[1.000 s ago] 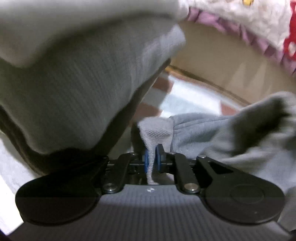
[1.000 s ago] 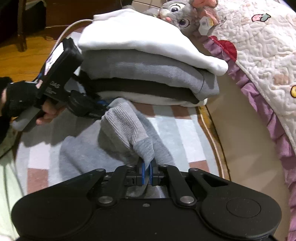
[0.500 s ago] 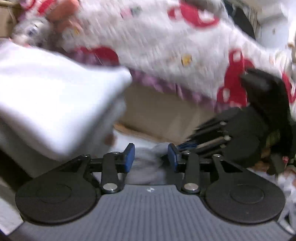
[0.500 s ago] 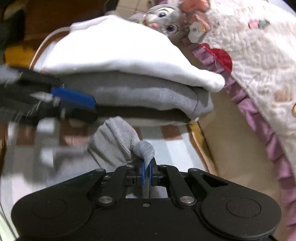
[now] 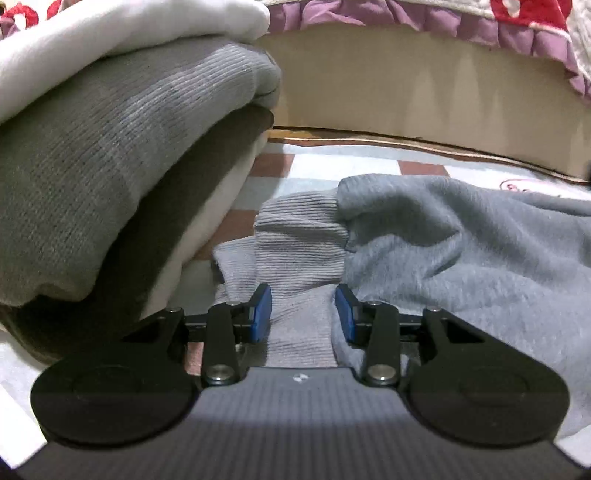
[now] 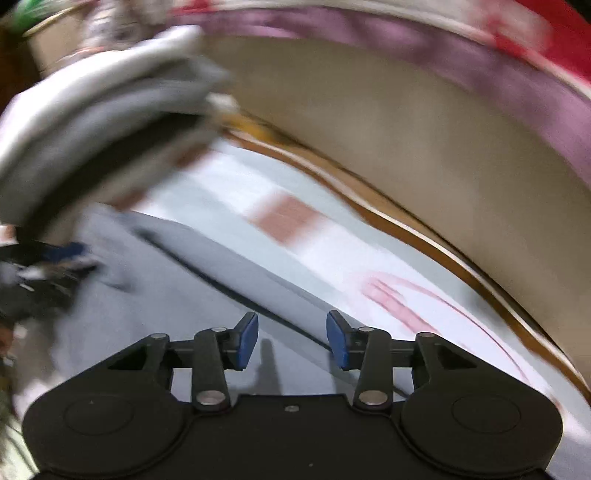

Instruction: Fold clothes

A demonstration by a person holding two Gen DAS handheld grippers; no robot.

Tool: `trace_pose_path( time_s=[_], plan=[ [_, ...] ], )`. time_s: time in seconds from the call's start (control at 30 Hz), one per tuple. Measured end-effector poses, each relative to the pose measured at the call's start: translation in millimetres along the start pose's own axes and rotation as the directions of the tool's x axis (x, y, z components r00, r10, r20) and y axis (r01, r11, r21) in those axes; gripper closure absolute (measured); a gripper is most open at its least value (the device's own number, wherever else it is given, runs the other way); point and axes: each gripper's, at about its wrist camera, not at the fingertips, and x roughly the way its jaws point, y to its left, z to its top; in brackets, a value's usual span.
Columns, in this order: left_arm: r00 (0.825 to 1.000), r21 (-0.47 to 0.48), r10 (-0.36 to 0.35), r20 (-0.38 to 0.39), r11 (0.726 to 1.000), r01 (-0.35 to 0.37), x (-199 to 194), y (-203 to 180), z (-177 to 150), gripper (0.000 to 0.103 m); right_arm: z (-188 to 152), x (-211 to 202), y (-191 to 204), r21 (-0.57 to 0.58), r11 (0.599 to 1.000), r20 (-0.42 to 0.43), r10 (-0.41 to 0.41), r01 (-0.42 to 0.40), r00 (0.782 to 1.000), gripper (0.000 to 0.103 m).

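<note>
A grey sweatshirt (image 5: 461,266) lies crumpled on the striped mat (image 5: 369,170). Its ribbed cuff (image 5: 303,229) rests just ahead of my left gripper (image 5: 303,314). That gripper is open; the blue pads (image 5: 260,314) stand apart over the cloth without pressing on it. In the blurred right wrist view, my right gripper (image 6: 291,339) hangs over a flat part of the grey sweatshirt (image 6: 147,314) near its edge. Its jaws are opening and nothing is between them. The left gripper (image 6: 37,266) shows there as a dark blur at the far left.
A stack of folded clothes (image 5: 110,155), with white on top, then grey and dark layers, rises close on the left. Behind the mat stands the beige side of a bed (image 5: 406,92) with a purple ruffle (image 5: 443,18). The stack (image 6: 92,122) is blurred in the right wrist view.
Both grippers were shut on ribbed grey cuffs and have let go. The left opened first and dropped back low beside the stack. The right opened last and swept sideways over the mat.
</note>
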Motion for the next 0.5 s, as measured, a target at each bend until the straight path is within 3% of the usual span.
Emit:
trace_pose_path(
  time_s=[0.2,0.37,0.5],
  plan=[
    [0.998,-0.033,0.061,0.000,0.998,-0.061,8.9,6.2,6.0,0.064,-85.6,-33.8,-103.7,0.125,0.973,-0.048,-0.189,0.193,0.981,0.057],
    [0.992,0.008,0.124,-0.004,0.992,-0.124,14.4,-0.3,11.8,0.064,-146.4,-69.6,-144.4,0.125,0.948,-0.097,-0.283,0.294,0.954,0.057],
    [0.990,0.070,0.142,-0.008,0.988,-0.141,-4.6,-16.2,14.9,0.063,-199.8,-98.8,-158.3,0.148,0.931,-0.080,-0.326,0.335,0.942,0.048]
  ],
)
